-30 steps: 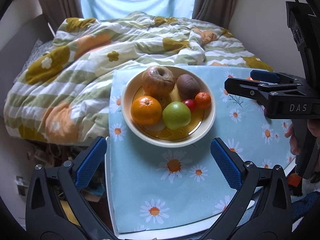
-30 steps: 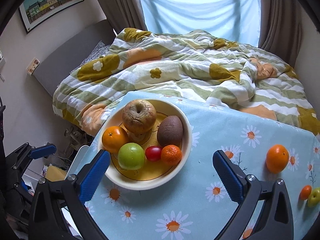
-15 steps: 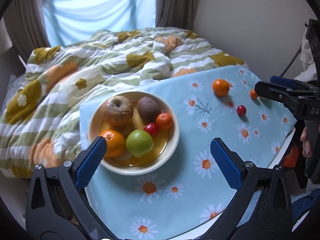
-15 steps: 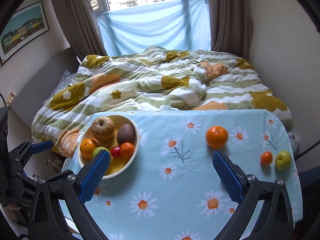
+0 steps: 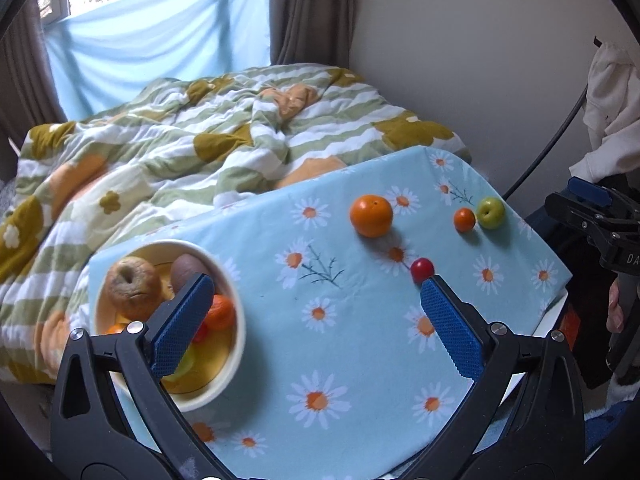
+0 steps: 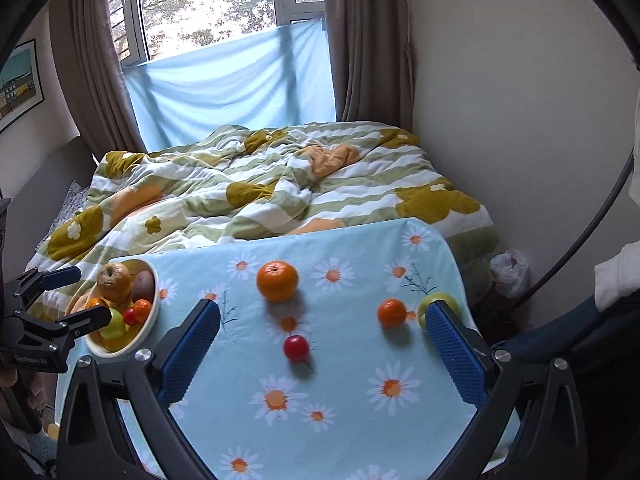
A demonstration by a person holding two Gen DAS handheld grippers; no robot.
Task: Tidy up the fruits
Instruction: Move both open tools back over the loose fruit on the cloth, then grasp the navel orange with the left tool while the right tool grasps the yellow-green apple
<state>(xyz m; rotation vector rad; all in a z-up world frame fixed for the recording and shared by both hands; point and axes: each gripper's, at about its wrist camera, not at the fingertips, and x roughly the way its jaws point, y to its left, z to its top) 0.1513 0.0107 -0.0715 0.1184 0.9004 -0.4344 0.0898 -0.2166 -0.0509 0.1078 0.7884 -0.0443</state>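
Bedroom, daisy-cloth surface (image 6: 340,400) | bowl (image 6: 154,316) at left edge, four loose fruits toward right edge | both grippers' fingers wide, empty | risk: round cherry tomato (image 6: 296,347) or green apple (image 5: 491,212) rolling off right edge if nudged.

White lettering "GenRobot.AI" printed on the black body of the left claw (image 6: 60,296), seen at the left edge of the right wrist view. White letters "DA" readable on the black body of the right claw (image 5: 592,208), at the right edge of the left wrist view, the rest of the word cut off by the frame edge. No other readable text: none on the fruit, the bowl, the daisy cloth of the counter, or the framed picture (image 6: 18,80) on the wall, too blurred to tell.
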